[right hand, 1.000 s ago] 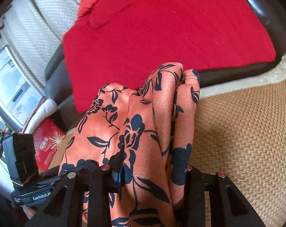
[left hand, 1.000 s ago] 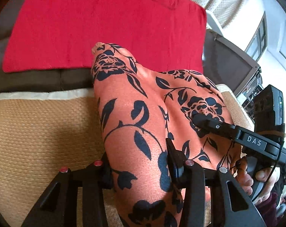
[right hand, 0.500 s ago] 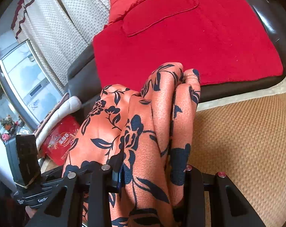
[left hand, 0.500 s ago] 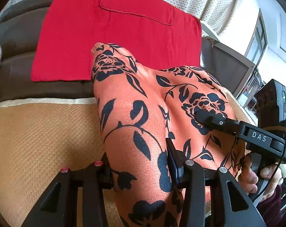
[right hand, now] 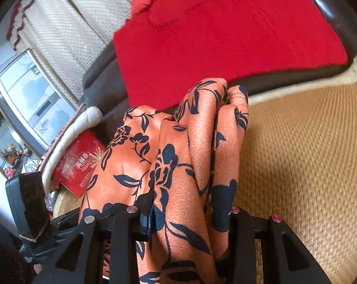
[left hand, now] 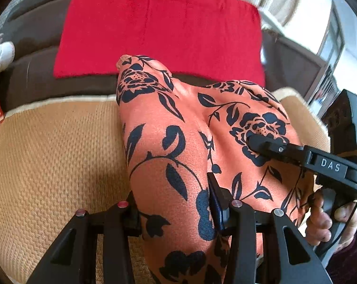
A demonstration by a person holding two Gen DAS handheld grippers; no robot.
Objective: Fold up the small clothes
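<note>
Both grippers have carried the garment (left hand: 178, 156) across the woven mat (left hand: 55, 156) over the last second. The red cloth (left hand: 159, 30) on the dark sofa (left hand: 36, 75) behind has slid across both views, while the fabric sits unchanged between the jaws. So this looks like transport, or a stretch before a fold, not a release.

The left gripper (left hand: 176, 203) has its jaws partly closed, clamped on a thick bunch of the orange floral fabric. The right gripper (right hand: 190, 213) is the same, jaws partly closed and pinching several gathered folds. The garment hangs bunched between the 2 grippers above the mat, not yet laid flat, so the fold itself seems undone.

Writing: "DAS" shows on the right gripper's arm (left hand: 329, 165) in the left view. A red packet (right hand: 79, 161) beside the sofa carries print too blurred to read.
</note>
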